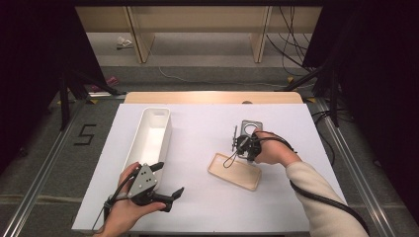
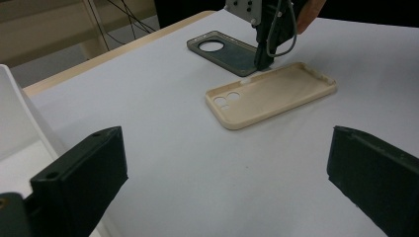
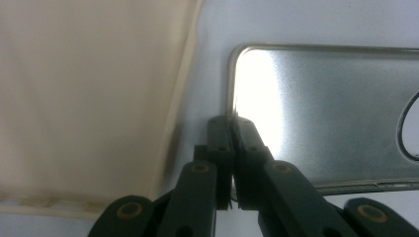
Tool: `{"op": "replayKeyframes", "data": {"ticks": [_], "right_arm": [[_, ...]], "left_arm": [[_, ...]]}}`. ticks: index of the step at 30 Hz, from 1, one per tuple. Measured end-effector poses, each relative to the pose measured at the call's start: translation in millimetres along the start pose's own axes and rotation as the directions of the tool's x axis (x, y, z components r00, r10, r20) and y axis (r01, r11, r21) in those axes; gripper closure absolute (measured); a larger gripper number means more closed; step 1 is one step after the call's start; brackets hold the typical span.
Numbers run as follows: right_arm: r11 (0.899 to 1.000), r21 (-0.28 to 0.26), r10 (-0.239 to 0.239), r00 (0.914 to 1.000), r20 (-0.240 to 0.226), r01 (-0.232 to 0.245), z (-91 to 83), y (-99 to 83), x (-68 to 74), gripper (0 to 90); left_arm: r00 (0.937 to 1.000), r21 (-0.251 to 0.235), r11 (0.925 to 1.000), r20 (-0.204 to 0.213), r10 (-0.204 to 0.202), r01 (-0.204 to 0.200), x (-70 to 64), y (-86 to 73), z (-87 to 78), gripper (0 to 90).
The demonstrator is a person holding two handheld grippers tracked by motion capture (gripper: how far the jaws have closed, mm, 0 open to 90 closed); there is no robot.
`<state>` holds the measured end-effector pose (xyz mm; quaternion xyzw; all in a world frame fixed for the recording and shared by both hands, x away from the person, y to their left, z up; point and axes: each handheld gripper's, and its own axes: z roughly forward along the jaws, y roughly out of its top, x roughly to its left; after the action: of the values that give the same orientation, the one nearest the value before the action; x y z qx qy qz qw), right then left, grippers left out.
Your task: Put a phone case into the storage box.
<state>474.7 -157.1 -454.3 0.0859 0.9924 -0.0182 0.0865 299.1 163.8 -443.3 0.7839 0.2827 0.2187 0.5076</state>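
In the high view, a dark phone case (image 1: 251,126) is seen at one o'clock of the beige case (image 1: 234,171). In the right gripper view, its rim is pinched by the right gripper (image 3: 230,123). In the left gripper view, the left gripper (image 2: 222,173) is spread wide.
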Motion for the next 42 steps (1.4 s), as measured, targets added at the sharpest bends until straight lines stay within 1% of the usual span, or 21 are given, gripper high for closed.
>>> {"op": "replayKeyframes", "data": {"ticks": [8,10,16,17,20,22,24,25,26,28,29,31,33,34,35,37,38,39,40,41,42], "right_arm": [[1.0,-0.006,0.009,1.0,0.0,-0.009,-1.2,-1.8,1.1,88.8],[0.999,-0.029,0.018,0.9998,0.006,-0.018,-2.0,-4.0,1.9,88.9],[0.997,-0.064,0.035,0.9992,0.018,-0.034,-10.9,-10.7,1.2,89.1],[0.995,-0.086,0.05,0.9985,0.022,-0.048,-15.1,-14.3,1.7,89.1],[0.989,-0.135,0.059,0.9977,0.031,-0.055,-21.0,-20.5,2.5,89.2],[0.981,-0.182,0.078,0.9966,0.027,-0.071,-24.4,-25.6,4.1,89.2],[0.974,-0.211,0.09,0.9956,0.027,-0.082,-26.7,-29.7,6.1,89.2],[0.966,-0.243,0.104,0.994,0.033,-0.093,-27.5,-32.5,7.8,89.2],[0.959,-0.261,0.117,0.9929,0.025,-0.106,-28.3,-34.6,9.4,89.2],[0.946,-0.307,0.122,0.9921,0.029,-0.107,-27.6,-38.7,11.9,89.2],[0.938,-0.325,0.134,0.9907,0.024,-0.119,-27.4,-40.0,13.5,89.2],[0.916,-0.376,0.154,0.988,0.014,-0.138,-26.8,-43.6,17.3,89.2],[0.899,-0.412,0.162,0.9868,0.007,-0.145,-26.4,-45.6,20.5,89.2],[0.892,-0.426,0.167,0.9859,0.008,-0.147,-26.7,-46.0,21.8,89.2],[0.892,-0.426,0.167,0.9859,0.008,-0.147,-26.7,-46.0,21.8,89.2],[0.879,-0.454,0.167,0.9859,0.013,-0.143,-29.1,-46.6,23.4,89.2],[0.861,-0.487,0.169,0.9855,0.011,-0.143,-32.3,-47.0,24.9,89.2],[0.861,-0.487,0.169,0.9855,0.011,-0.143,-32.3,-47.0,24.9,89.2],[0.85,-0.507,0.172,0.9851,0.011,-0.143,-35.8,-47.8,27.1,89.2],[0.846,-0.512,0.174,0.9848,0.001,-0.149,-37.3,-47.9,29.0,89.2],[0.842,-0.521,0.169,0.9857,0.003,-0.142,-38.3,-48.2,30.3,89.2]], "left_arm": [[1.0,0.001,1.0,0.0,0.0,0.0,0.1,-0.1,-0.1,1.5],[1.0,0.001,1.0,-0.001,-0.002,0.002,0.2,-0.2,0.0,1.5],[1.0,0.003,1.0,0.0,-0.003,0.003,0.1,-0.4,0.3,1.6],[1.0,0.003,1.0,-0.001,-0.004,0.004,0.3,-0.4,0.3,1.6],[1.0,0.004,1.0,0.0,-0.006,0.006,0.2,-0.6,0.4,1.6],[1.0,0.005,1.0,-0.001,-0.006,0.006,0.2,-0.6,0.5,1.6],[1.0,0.009,1.0,-0.005,-0.003,0.003,0.5,-0.8,0.7,1.6],[1.0,0.01,0.9999,-0.006,-0.005,0.006,0.7,-1.0,0.8,1.6],[0.9999,0.01,0.9999,-0.009,-0.008,0.008,1.0,-1.1,0.8,1.8],[0.9999,0.009,0.9999,-0.011,-0.012,0.012,1.5,-1.3,0.7,1.9],[0.9998,0.009,0.9999,-0.012,-0.014,0.014,1.7,-1.4,0.7,1.9],[0.9998,0.01,0.9998,-0.013,-0.017,0.017,2.0,-1.7,0.8,1.9],[0.9998,0.01,0.9998,-0.014,-0.018,0.018,2.0,-1.8,0.9,1.9],[0.9997,0.01,0.9998,-0.015,-0.018,0.018,2.2,-1.8,0.8,2.0],[0.9997,0.01,0.9998,-0.015,-0.018,0.018,2.2,-1.8,0.8,2.0],[0.9997,0.009,0.9998,-0.018,-0.016,0.017,2.7,-1.6,0.2,1.9],[0.9997,0.009,0.9998,-0.019,-0.017,0.018,2.9,-1.6,0.0,2.0],[0.9996,0.009,0.9998,-0.019,-0.019,0.019,3.2,-1.6,-0.2,2.0],[0.9996,0.01,0.9997,-0.02,-0.022,0.023,3.7,-2.0,-0.1,2.0],[0.9995,0.01,0.9996,-0.02,-0.025,0.025,3.7,-2.2,0.0,2.0],[0.9995,0.009,0.9996,-0.02,-0.026,0.026,3.8,-2.2,0.0,2.0]]}}
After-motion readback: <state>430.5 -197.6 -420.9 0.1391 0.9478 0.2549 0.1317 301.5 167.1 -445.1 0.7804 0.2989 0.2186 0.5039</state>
